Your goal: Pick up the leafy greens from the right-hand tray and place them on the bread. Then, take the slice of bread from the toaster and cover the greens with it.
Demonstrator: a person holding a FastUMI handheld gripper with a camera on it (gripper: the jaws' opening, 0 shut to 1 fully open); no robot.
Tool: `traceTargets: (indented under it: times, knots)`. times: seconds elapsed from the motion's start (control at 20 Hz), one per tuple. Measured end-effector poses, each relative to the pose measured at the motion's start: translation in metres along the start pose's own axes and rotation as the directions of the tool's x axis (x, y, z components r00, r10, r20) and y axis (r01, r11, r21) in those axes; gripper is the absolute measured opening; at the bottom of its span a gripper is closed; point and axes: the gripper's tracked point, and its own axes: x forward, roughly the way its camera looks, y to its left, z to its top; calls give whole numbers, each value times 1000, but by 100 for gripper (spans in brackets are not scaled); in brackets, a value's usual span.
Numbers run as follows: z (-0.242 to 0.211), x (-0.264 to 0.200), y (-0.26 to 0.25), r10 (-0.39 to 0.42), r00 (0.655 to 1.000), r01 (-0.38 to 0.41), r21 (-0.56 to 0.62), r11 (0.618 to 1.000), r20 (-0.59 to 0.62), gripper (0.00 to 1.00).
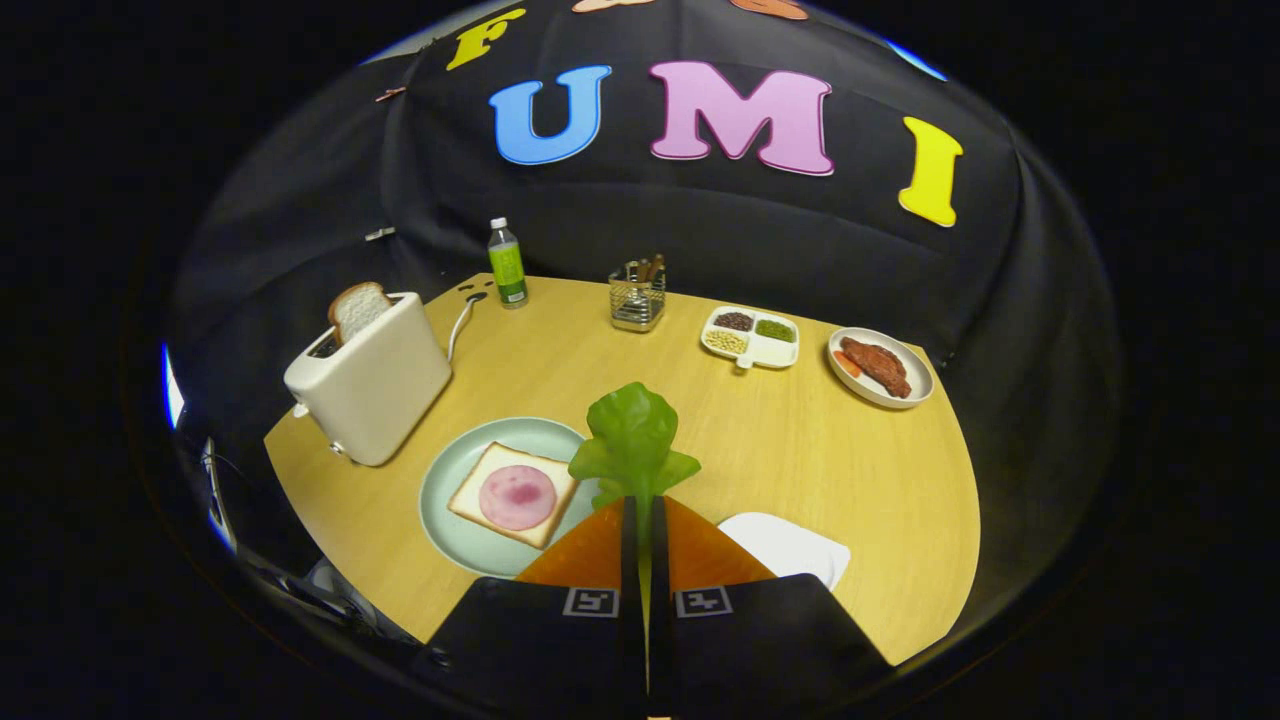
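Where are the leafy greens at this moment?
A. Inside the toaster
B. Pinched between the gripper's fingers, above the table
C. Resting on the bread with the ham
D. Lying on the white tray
B: the leafy greens stand up from the tips of the gripper, whose fingers are closed on the stem, beside the bread on its plate.

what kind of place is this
Likely a mock kitchen table in a booth: a toaster holding bread, a plate with a ham-topped slice, and the claw shut on lettuce.
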Motion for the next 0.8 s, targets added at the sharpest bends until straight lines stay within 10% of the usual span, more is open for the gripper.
traceTargets:
  times: [0.65,0.7,0.8]
  knots:
    - [-8,87,105,118,986,-120,-14,993,-118,9]
    - [-14,95,102,89,987,-92,-14,996,-135,16]
    - [-15,104,95,42,990,-44,-18,999,-133,72]
